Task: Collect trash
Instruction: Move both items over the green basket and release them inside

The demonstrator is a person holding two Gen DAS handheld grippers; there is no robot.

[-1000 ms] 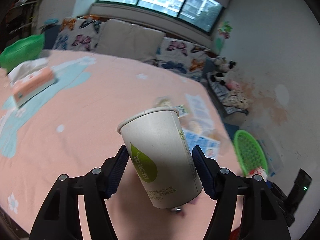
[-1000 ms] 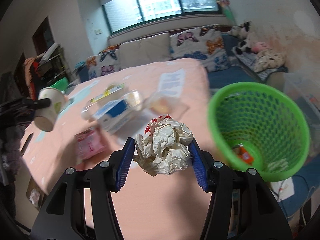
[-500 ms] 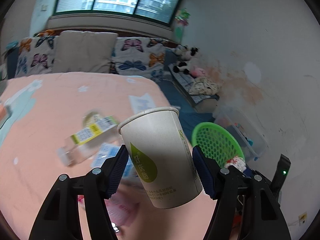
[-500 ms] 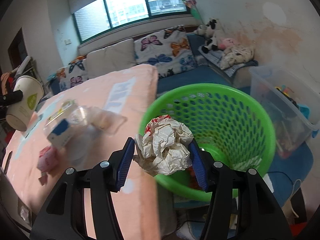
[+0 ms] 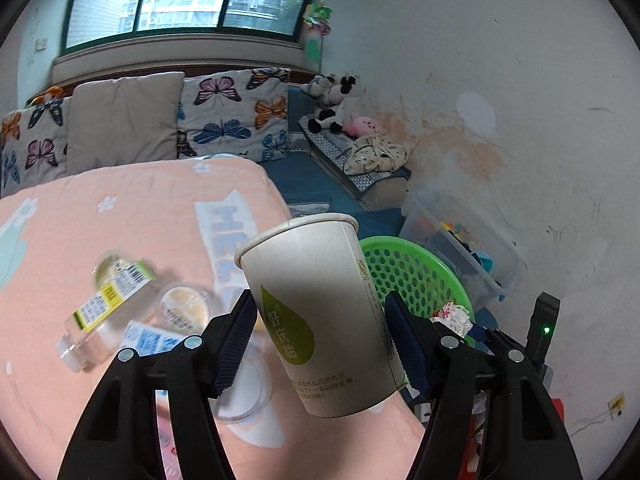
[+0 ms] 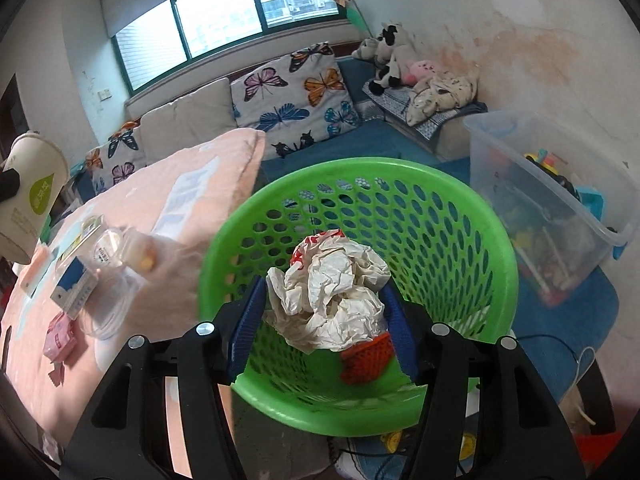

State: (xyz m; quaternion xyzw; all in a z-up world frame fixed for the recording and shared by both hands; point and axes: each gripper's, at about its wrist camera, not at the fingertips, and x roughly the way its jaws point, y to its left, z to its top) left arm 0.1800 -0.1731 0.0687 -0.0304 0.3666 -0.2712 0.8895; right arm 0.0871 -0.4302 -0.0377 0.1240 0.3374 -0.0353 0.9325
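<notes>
Item: crumpled paper ball [image 6: 332, 292], clamped in my right gripper [image 6: 322, 320], directly over green basket [image 6: 496, 240] mouth; my left gripper [image 5: 320, 336] grips paper cup [image 5: 316, 312], farther back over bed

Both views share the basket [image 6: 360, 176].

The green basket [image 6: 360, 216] is open at the top, so there is room to go in from above. A clear plastic box [image 6: 548, 184] stands close on the basket's right. The pink table [image 6: 132, 208] sits close on the basket's left, with trash on it.
</notes>
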